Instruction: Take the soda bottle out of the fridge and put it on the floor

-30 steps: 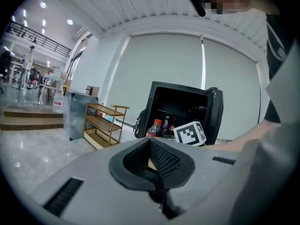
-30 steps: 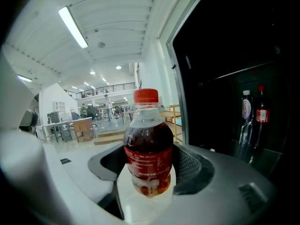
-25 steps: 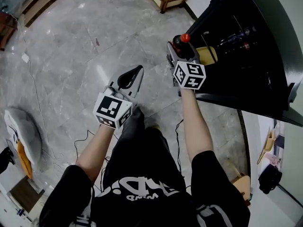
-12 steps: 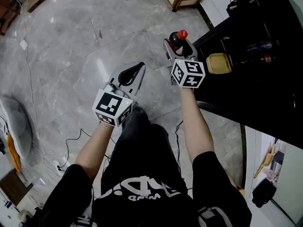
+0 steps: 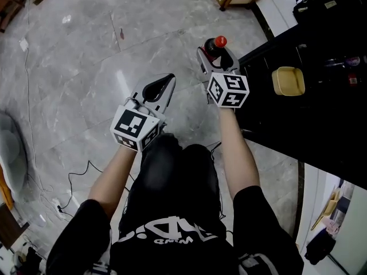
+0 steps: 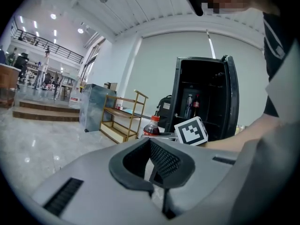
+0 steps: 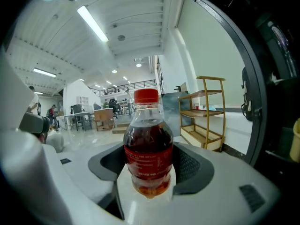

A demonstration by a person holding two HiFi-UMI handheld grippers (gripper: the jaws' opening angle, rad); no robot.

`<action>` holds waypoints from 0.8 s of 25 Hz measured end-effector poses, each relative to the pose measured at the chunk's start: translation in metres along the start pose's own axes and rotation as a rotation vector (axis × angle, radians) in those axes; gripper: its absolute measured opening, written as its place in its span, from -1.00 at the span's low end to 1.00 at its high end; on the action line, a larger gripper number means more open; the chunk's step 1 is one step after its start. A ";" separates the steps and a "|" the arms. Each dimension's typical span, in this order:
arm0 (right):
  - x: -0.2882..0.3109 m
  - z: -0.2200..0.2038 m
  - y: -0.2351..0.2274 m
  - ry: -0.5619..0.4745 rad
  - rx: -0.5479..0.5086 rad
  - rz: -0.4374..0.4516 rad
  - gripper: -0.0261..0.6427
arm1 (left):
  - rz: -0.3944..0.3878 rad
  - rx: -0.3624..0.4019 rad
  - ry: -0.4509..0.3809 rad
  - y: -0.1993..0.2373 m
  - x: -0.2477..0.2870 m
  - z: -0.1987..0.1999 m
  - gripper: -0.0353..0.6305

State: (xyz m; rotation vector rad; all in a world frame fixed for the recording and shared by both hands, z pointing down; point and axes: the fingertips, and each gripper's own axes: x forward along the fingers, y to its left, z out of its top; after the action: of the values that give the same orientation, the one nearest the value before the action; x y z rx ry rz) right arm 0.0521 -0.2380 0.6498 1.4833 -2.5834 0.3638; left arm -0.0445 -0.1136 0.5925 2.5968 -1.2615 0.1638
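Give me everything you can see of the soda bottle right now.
The soda bottle is small, clear plastic with a red cap, a red label band and dark cola filling it to the shoulder. It stands upright, gripped around its lower body between the two jaws of the right claw, cap closed. It is outside the black fridge, held in the air over the grey marble floor; nothing but the claw touches it.
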 end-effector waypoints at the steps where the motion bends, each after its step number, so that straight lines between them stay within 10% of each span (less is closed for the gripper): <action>1: 0.003 -0.011 0.000 0.001 -0.003 0.001 0.02 | 0.000 -0.006 -0.001 0.003 0.002 -0.011 -0.88; 20: 0.043 -0.132 -0.008 -0.052 -0.033 0.060 0.02 | -0.021 0.044 -0.051 0.034 0.024 -0.148 -0.88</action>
State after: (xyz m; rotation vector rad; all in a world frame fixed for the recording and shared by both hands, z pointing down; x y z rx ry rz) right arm 0.0371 -0.2410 0.7876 1.4257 -2.6653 0.2919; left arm -0.0550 -0.1121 0.7457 2.6664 -1.2609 0.1227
